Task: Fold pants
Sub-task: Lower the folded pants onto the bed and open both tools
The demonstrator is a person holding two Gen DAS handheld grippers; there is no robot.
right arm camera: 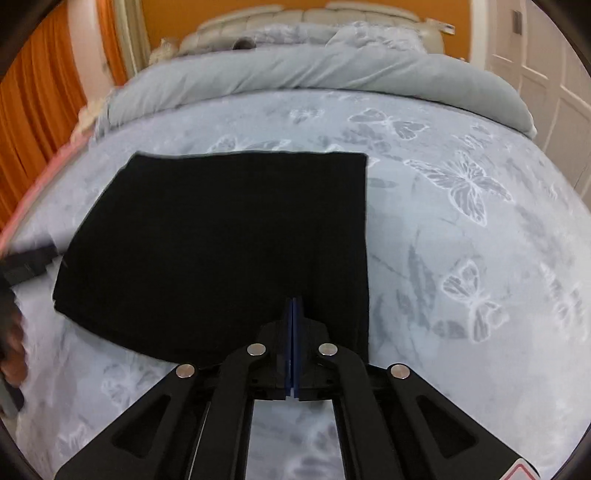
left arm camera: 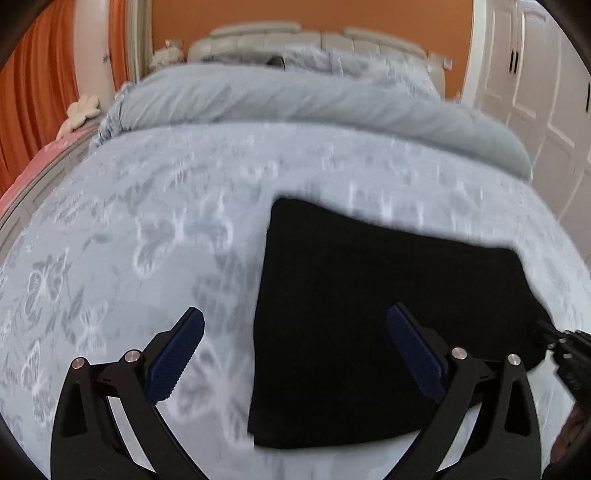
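The black pants (right arm camera: 221, 251) are folded down to a flat, roughly square pad lying on the butterfly-print bedspread (right arm camera: 461, 229). From the right wrist view the fold runs slightly wider across the bed than toward the headboard (right arm camera: 306, 18), with a crisp straight right edge. There's plenty of bare bedspread to the right and up toward the rolled grey duvet (right arm camera: 314, 74).

The right claw (right arm camera: 293, 306) is pressed fully together, tips over the near edge of the pants; can't tell if it's touching fabric. The left claw (left arm camera: 295, 343) is spread wide with nothing between the pads, straddling the pants' left edge. That view is blurry, and the fabric is too dark to make out the layers.
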